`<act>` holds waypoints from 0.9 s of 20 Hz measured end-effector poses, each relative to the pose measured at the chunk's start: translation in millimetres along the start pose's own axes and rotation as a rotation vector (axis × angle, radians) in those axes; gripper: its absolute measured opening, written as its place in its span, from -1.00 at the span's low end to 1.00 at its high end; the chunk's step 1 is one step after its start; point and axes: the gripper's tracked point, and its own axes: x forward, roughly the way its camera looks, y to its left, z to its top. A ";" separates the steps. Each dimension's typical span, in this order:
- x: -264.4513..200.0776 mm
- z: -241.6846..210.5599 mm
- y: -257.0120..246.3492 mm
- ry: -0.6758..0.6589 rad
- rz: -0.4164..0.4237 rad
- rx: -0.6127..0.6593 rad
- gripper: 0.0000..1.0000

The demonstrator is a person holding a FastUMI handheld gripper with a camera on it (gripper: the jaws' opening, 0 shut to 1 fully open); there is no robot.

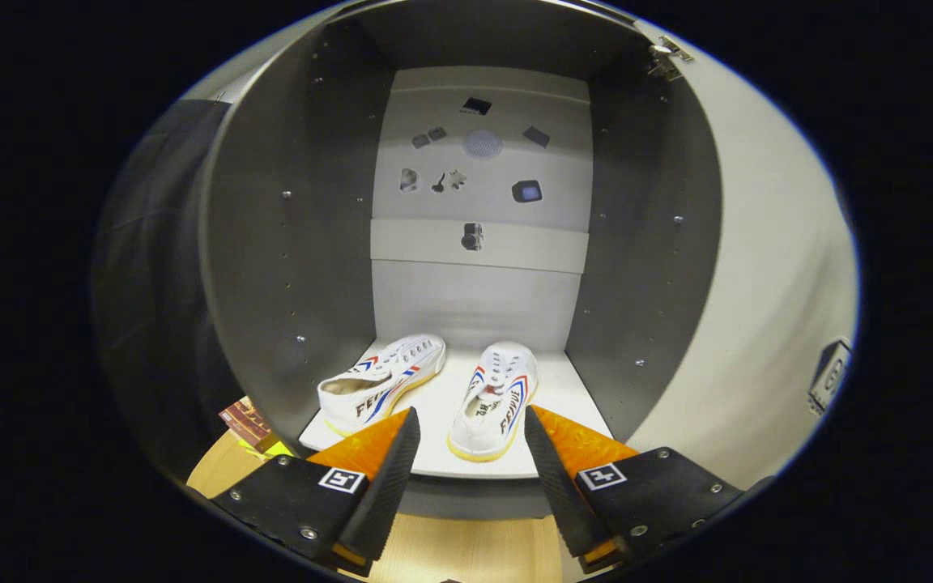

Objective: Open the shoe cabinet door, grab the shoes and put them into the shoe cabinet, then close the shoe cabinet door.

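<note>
At the bottom centre of the frame the tongs [466, 441] stood released, their two fingers spread wide and pressing on nothing. A strip of pale wooden floor [466, 551] showed below and between them.

Just ahead of the fingers, the right shoe [492, 398] lay on the white shelf [572, 389] of the shoe cabinet [272, 243], its heel at the front edge and framed in the gap between the fingers. The left shoe [381, 385] lay beside it, toward the lower left, angled, its heel partly behind the left finger. Both shoes were inside the cabinet.

So the placing step looked done or all but done. The step in hand seemed to be backing out; the next move would call for drawing the tongs clear of the shelf and swinging to the open door [766, 267], which filled the right of the frame, to push it shut.

At the lower left, some brown and yellow items [249, 425] were cut off by the cabinet wall and could not be made out. Small dark stickers [475, 150] on the back panel, upper centre, were too small to identify. A hinge [667, 55] showed at the upper right.
</note>
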 end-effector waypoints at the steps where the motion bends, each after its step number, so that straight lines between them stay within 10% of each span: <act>1: -16.3 -4.4 -1.2 -0.022 0.001 0.005 0.64; 18: -270.0 -43.7 -55.2 -0.149 -0.001 0.020 0.73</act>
